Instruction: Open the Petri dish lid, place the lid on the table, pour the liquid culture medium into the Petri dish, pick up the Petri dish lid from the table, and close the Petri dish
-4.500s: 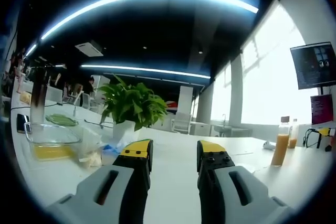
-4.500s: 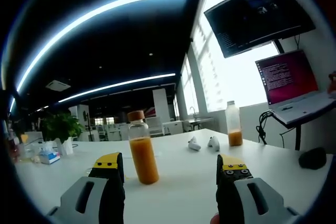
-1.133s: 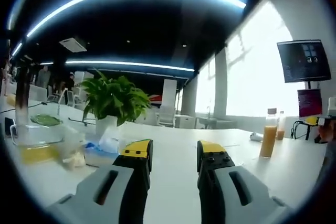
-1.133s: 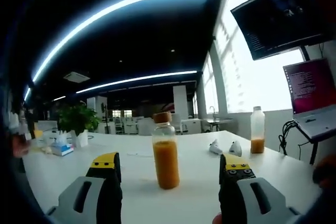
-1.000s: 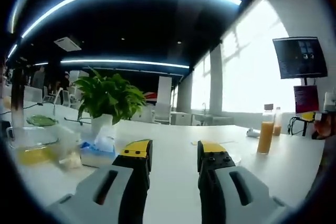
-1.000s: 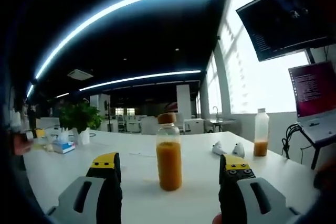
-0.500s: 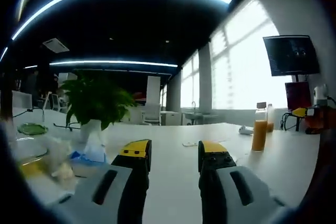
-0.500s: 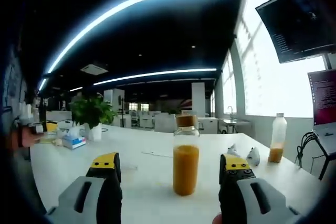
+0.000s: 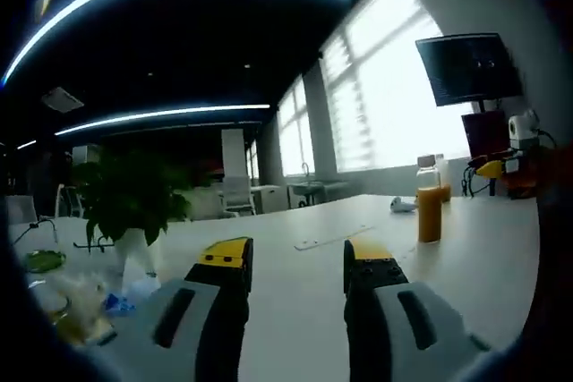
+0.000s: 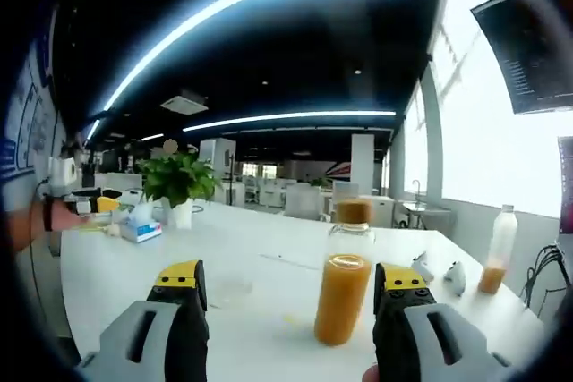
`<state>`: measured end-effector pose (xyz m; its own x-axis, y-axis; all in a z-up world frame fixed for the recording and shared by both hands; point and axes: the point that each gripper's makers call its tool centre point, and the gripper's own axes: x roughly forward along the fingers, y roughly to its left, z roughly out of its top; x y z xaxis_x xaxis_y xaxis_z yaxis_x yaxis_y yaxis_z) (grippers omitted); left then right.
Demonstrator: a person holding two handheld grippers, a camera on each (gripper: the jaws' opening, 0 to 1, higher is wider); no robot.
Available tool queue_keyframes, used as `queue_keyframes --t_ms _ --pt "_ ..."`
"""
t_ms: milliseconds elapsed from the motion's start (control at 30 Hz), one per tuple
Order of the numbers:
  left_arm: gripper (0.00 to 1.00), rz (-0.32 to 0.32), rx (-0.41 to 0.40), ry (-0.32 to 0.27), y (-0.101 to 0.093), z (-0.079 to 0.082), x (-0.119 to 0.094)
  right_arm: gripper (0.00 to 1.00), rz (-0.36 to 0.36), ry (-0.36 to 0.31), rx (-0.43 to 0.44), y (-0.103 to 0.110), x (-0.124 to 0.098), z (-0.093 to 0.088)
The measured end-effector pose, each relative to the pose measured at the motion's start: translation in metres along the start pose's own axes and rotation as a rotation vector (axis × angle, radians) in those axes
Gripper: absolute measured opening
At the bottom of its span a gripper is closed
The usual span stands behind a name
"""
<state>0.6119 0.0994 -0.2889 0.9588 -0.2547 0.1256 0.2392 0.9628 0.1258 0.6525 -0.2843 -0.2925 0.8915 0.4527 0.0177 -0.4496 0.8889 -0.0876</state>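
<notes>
While neither tool grips anything, the step in hand reads as the approach before the lid is lifted; nothing of the task looks done.

Left gripper view: left tool [image 9: 294,261], grey jaws with yellow tips, standing apart and empty above the white counter [image 9: 295,292]. Leafy green potted plant in a white pot [image 9: 127,207] far left; a blurred clutter of clear containers and wrappers [image 9: 67,310] at the lower left edge. Clear glass bottle of orange liquid [image 9: 429,199], upright, well off to the right. Dark wall monitor [image 9: 467,69] beyond it. A flat pale item [image 9: 329,239] lies mid-counter; too small to identify.

Right gripper view: right tool [image 10: 291,288], jaws likewise apart and empty. The orange-liquid bottle, brown-capped [image 10: 343,285], stands upright between the jaw tips, nearer the right one and not touched. A faint clear round outline [image 10: 231,291], probably the transparent Petri dish, sits on the counter just beyond the left jaw; whether its lid is on, I cannot tell. This view alone makes that dish readable. A second plastic bottle [image 10: 498,250] stands far right; a blue tissue box [image 10: 141,228] sits by the plant.

Next move, by judgement: the left tool must swing toward the dish and close on the lid's rim.
</notes>
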Motion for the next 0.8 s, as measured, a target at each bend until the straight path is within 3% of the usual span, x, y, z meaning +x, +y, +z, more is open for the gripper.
queue_keyframes --t_ms 267,333,467,600,800 --pt "0.36 -0.086 0.042 0.03 -0.013 -0.006 0.02 0.7 0.068 0.016 -0.014 0.02 0.023 0.007" --pt "0.36 -0.106 0.017 0.025 -0.016 -0.005 0.025 0.7 0.092 0.027 -0.015 0.024 0.032 0.005" --pt "0.37 -0.15 0.048 0.046 -0.022 -0.009 0.037 0.7 0.143 0.049 0.001 0.034 0.046 0.001" --pt "0.38 -0.197 -0.003 0.045 -0.027 -0.009 0.05 0.7 0.172 0.066 -0.018 0.041 0.057 -0.002" --pt "0.39 -0.26 0.015 0.069 -0.039 -0.016 0.073 0.7 0.221 0.092 -0.03 0.05 0.077 -0.009"
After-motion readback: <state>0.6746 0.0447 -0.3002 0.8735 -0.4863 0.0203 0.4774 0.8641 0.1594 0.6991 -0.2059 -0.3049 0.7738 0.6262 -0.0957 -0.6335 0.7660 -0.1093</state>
